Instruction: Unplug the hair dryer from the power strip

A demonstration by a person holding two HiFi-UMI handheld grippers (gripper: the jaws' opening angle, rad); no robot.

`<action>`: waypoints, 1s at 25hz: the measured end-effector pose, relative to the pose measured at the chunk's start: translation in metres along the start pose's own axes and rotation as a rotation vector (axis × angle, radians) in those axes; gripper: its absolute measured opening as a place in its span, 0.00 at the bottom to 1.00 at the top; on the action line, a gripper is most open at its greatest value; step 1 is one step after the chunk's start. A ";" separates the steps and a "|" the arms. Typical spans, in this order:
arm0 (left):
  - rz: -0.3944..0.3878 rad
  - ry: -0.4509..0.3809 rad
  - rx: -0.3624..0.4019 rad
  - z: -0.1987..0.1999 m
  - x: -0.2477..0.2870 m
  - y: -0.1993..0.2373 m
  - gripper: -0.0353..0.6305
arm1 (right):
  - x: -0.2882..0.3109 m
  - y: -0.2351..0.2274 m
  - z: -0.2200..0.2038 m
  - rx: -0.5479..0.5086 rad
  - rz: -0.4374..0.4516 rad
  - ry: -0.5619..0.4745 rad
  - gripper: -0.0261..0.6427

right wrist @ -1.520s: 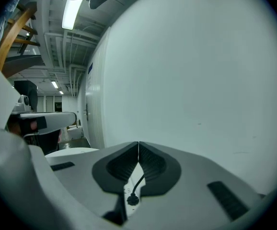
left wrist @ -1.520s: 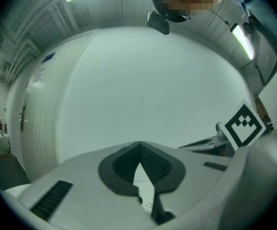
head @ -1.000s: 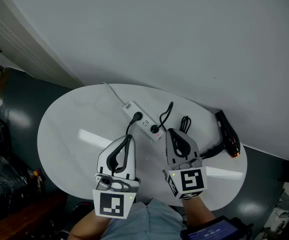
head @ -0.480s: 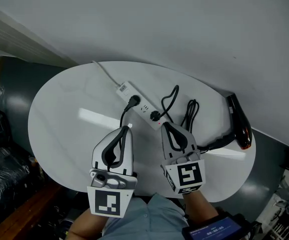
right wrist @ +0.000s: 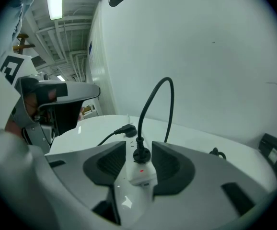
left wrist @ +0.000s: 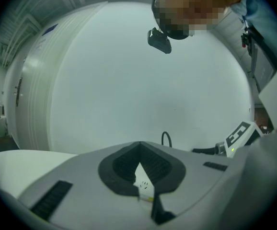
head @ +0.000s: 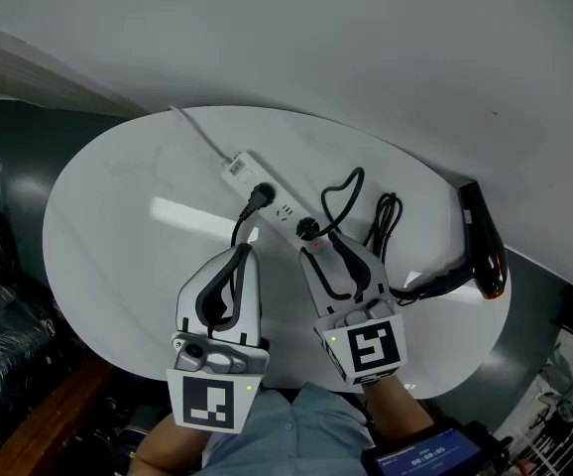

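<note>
Two holds needed: pin light, likely slide-prone power strip point(head: 279, 209), pinch rigid hair dryer plug point(right wrist: 139, 153) by body; right fingers point(right wrist: 110, 163) just opening astride strip's end, left fingers point(left wrist: 124, 166) closed, empty.

We've got a glossy white table point(head: 118, 256) against a pale grey wall point(head: 366, 58), over a dark teal floor point(head: 14, 157). The power strip point(head: 279, 209) is white, with two black plugs point(head: 260, 194) and black cords point(head: 341, 191), and a small red light point(right wrist: 141, 171) at its near end. At the table's right edge, the hair dryer point(head: 483, 236) is black with an orange glow at one end. The left gripper point(head: 244, 251) and right gripper point(head: 324, 248), whose jaws have just opened astride the strip's end, are light grey with black pads and carry black-and-white square-marker cubes point(head: 207, 403).
</note>
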State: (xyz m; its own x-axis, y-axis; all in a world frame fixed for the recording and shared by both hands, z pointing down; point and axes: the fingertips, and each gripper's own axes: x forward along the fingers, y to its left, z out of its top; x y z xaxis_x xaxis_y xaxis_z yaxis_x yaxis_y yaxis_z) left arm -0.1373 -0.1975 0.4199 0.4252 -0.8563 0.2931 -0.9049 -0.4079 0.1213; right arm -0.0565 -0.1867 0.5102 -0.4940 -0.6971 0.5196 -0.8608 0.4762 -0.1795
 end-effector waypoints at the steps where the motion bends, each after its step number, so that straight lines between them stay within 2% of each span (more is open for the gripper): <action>1: 0.000 0.003 0.000 -0.001 0.001 0.001 0.05 | 0.002 -0.001 0.000 -0.002 -0.001 0.000 0.29; 10: 0.009 0.030 -0.008 -0.008 0.011 0.011 0.05 | 0.023 -0.001 0.000 -0.004 0.012 0.023 0.25; 13: 0.009 0.028 -0.006 -0.008 0.013 0.014 0.05 | 0.029 -0.001 0.003 -0.008 0.007 -0.008 0.21; 16: 0.012 0.033 -0.011 -0.009 0.014 0.017 0.05 | 0.032 -0.004 0.002 -0.002 -0.020 0.013 0.13; 18: 0.014 0.036 -0.015 -0.010 0.015 0.019 0.05 | 0.032 -0.004 0.000 0.001 -0.030 0.040 0.12; 22: 0.013 0.034 -0.013 -0.009 0.017 0.020 0.05 | 0.035 -0.004 0.010 -0.080 -0.028 -0.015 0.12; 25: 0.011 0.028 -0.010 -0.007 0.017 0.019 0.05 | 0.035 -0.004 0.014 -0.094 -0.034 -0.034 0.11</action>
State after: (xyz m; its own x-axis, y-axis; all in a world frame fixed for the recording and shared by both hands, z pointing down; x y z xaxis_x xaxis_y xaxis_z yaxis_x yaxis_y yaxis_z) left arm -0.1471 -0.2173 0.4341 0.4149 -0.8514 0.3210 -0.9097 -0.3953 0.1272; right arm -0.0721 -0.2202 0.5172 -0.4696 -0.7308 0.4953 -0.8629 0.4987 -0.0824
